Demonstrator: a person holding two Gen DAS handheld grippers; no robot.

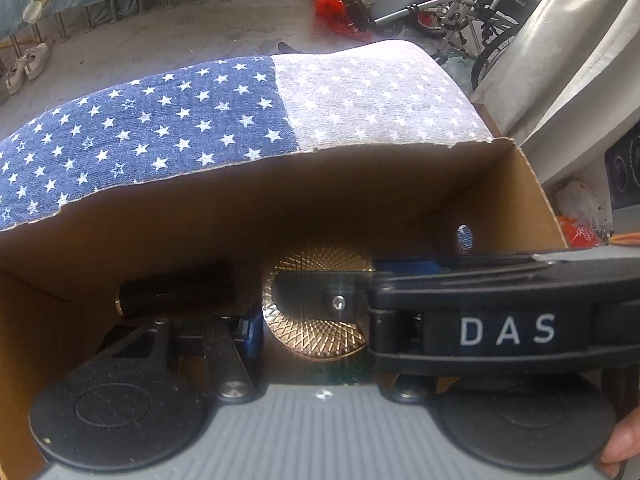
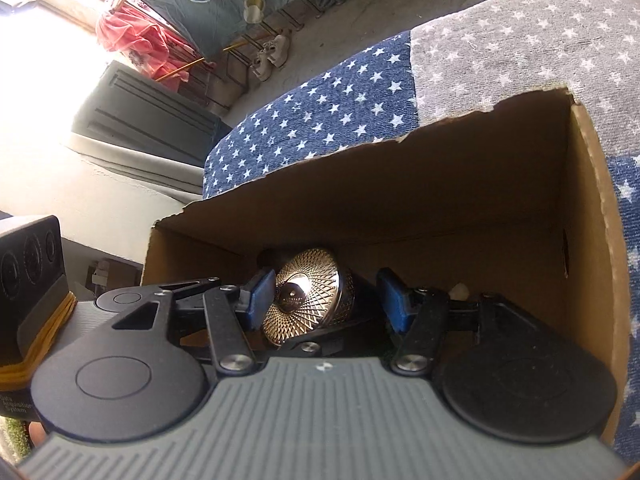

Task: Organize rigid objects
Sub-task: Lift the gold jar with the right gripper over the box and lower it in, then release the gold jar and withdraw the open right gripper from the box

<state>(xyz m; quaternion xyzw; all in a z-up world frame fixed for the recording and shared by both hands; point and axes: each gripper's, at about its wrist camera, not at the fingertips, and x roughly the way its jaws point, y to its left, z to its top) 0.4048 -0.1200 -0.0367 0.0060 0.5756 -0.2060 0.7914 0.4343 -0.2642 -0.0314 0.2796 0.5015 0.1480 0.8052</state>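
Right fingers (image 2: 262,300) are apart, blue pads either side of the round gold lattice-faced disc with a dark rim (image 2: 300,300). Left pad sits right at the disc's edge, right pad stands clear of it, so no clamp. Right gripper (image 2: 328,300) is down inside the brown cardboard box (image 2: 592,200).

Left gripper (image 1: 324,328): I only see one blue-padded finger (image 1: 250,328), just beside the gold disc (image 1: 316,332). The other finger is hidden behind the black body of the right gripper (image 1: 500,320), which crosses in from the right, with one finger tip lying over the disc's face. Can't tell whether the left fingers are clamped on anything.

The disc is low in the box, near the middle. A black cylinder with a gold end (image 1: 176,292) lies in the box too, left of the left finger. The box's right wall has a round hole (image 1: 464,236).

The box (image 1: 240,208) sits on a star-print cloth, half blue, half grey (image 1: 160,128). Past it is grey concrete floor (image 1: 180,36) with a pair of white shoes (image 1: 28,64), a red plastic bag (image 1: 332,4) and a wheelchair (image 1: 480,12). A white curtain (image 1: 580,60) hangs at right. A person's fingertip (image 1: 620,448) shows at the bottom corner.
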